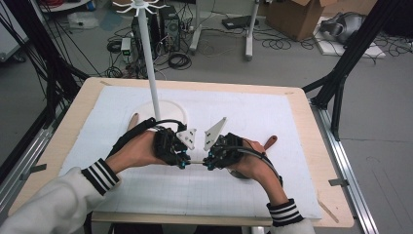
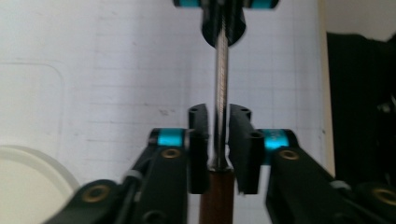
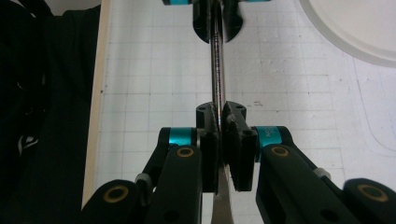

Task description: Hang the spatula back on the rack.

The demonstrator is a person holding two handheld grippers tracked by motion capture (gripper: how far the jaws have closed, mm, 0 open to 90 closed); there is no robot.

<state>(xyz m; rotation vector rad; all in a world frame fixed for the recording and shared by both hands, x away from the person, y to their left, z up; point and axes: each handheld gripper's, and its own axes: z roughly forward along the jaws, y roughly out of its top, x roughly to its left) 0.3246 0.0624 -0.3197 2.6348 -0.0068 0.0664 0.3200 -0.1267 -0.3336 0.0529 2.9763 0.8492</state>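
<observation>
Right jaws: pinching the utensil (image 3: 217, 88) at its flat metal end, lower centre.
Left jaws: slightly spread around the neck by the brown handle (image 2: 217, 196).
Axis: lengthwise between both grippers, above the surface (image 1: 243, 195), frame centre.

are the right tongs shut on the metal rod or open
Shut on it: in the right gripper view the right tongs press both black pads against the thin shiny metal rod, with no gap showing.
</observation>
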